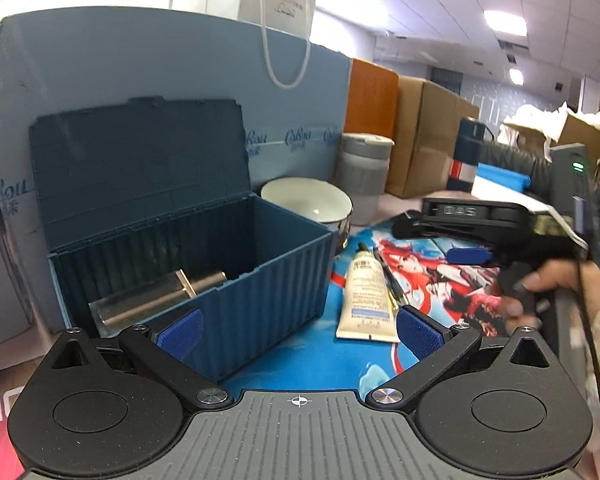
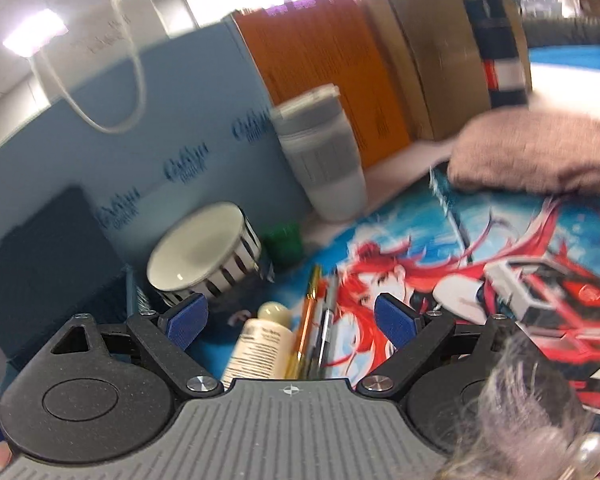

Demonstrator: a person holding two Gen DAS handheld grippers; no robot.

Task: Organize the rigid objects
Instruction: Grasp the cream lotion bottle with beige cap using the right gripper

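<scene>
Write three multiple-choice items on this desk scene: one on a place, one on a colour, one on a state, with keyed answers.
1. Where does the cream tube lie?
A. in the box
B. on the printed mat
C. in the bowl

2. What colour is the storage box?
A. blue
B. orange
C. white

3. How is the box's lid?
A. shut
B. missing
C. raised open

Answers: 1 B, the tube rests flat on the mat beside the box. 2 A, its ribbed walls are blue. 3 C, the lid stands up behind, showing a metal cylinder inside.
</scene>
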